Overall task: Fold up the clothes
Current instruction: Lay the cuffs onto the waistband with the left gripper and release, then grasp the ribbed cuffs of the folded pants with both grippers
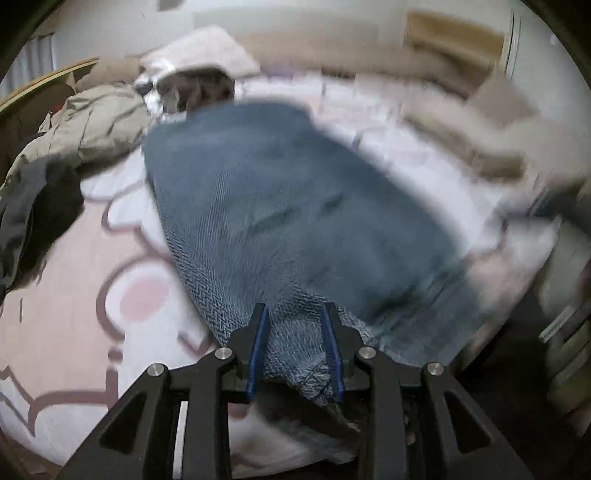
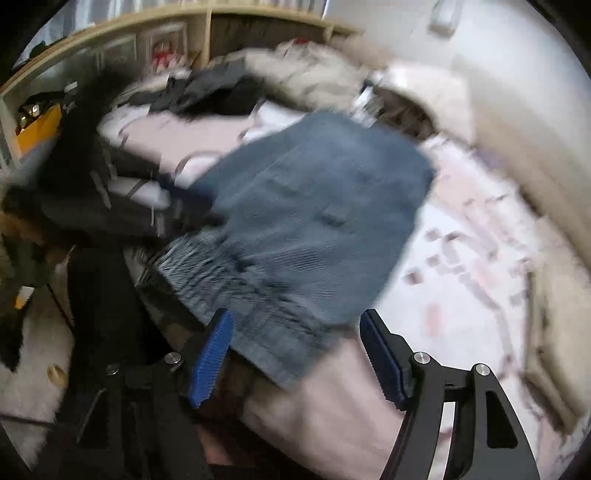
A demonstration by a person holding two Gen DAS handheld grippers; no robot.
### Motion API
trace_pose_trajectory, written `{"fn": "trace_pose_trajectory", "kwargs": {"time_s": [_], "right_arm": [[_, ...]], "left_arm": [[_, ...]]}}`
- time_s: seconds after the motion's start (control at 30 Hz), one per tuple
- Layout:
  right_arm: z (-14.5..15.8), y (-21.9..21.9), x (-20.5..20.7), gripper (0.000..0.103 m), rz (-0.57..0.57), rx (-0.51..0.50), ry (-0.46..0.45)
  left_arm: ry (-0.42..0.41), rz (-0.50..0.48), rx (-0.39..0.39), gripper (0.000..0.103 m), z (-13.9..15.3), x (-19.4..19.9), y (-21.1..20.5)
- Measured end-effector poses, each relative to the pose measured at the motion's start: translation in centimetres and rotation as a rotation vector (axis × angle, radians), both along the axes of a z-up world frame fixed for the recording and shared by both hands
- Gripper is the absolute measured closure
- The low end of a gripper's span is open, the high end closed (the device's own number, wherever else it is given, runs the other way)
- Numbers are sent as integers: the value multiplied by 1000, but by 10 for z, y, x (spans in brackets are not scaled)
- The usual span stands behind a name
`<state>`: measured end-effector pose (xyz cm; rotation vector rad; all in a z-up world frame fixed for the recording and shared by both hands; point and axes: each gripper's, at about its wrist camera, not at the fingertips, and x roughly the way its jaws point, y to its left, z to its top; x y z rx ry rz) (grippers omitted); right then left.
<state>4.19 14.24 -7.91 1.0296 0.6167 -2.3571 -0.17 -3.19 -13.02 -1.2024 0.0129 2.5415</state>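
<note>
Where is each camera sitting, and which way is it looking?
Left wrist: sits on the left gripper, looks along its fingers over the blue knit sweater pinched between them, across the pink bed sheet.
Right wrist: sits on the right gripper, jaws apart at the sweater's hem, facing the wooden shelf.
Both share sweater, sheet and the beige jacket.

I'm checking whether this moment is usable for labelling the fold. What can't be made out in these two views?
- Left wrist view: the near edge of the blue knit garment is hidden behind the left gripper; whether it is truly clamped is unclear.
- Left wrist view: the beige items at right are smeared by motion blur.
- Right wrist view: the dark clothes pile is blurred, pieces indistinguishable.
- Right wrist view: the right gripper stands open.
</note>
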Motion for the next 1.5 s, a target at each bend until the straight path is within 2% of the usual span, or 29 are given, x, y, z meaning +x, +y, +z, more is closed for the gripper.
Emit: {"fn": "trace_pose_trajectory", "kwargs": {"time_s": [0.07,0.1,0.17,0.2,0.27,0.3,0.33,0.47,0.63,0.77,0.83,0.93,1.0,1.17,1.27,1.37,1.4,1.43,1.5], "right_arm": [[7,9,10,30,-9,17,81],[6,11,11,30,-12,35,86],[1,11,8,30,-22,59,56],[-1,12,6,30,-31,57,40],[-3,11,1,30,-52,23,13],[-3,11,-1,30,-58,-1,5],[-3,10,-3,30,-63,-24,-3],[1,1,-12,30,-66,-112,-32],[-3,-19,-37,30,-73,-218,-123],[-16,-37,-52,30,-60,-217,-192],[-25,-43,-57,30,-58,-199,-220],[-32,-44,-61,30,-65,-195,-259],[-36,-42,-62,30,-70,-198,-283],[-39,-44,-63,30,-62,-195,-304],[-40,-47,-61,30,-46,-180,-304],[-40,-48,-60,30,-41,-175,-304],[-40,-48,-60,30,-40,-174,-304],[-40,-47,-60,30,-40,-174,-303],[-37,-45,-59,30,-42,-180,-294]], "left_arm": [[-27,-18,-65,74,-19,1,0],[-27,-25,-76,74,-22,3,0],[45,-49,-61,74,-6,15,-3],[100,-77,-88,74,2,25,-3],[216,-153,-196,66,13,47,3],[261,-211,-275,51,14,60,7],[301,-287,-361,43,12,76,11],[347,-521,-657,43,-15,119,26],[432,-563,-785,43,-38,118,34],[501,-596,-887,42,-57,117,40],[535,-612,-938,25,-66,116,43],[587,-635,-1014,15,-80,116,48],[621,-655,-1063,13,-88,116,50],[689,-742,-1166,11,-88,122,53],[699,-793,-1190,7,-85,119,53],[668,-836,-1166,5,-80,111,54],[616,-846,-1126,7,-76,106,54],[564,-856,-1086,21,-72,102,54],[455,-859,-990,43,-62,91,54]]}}
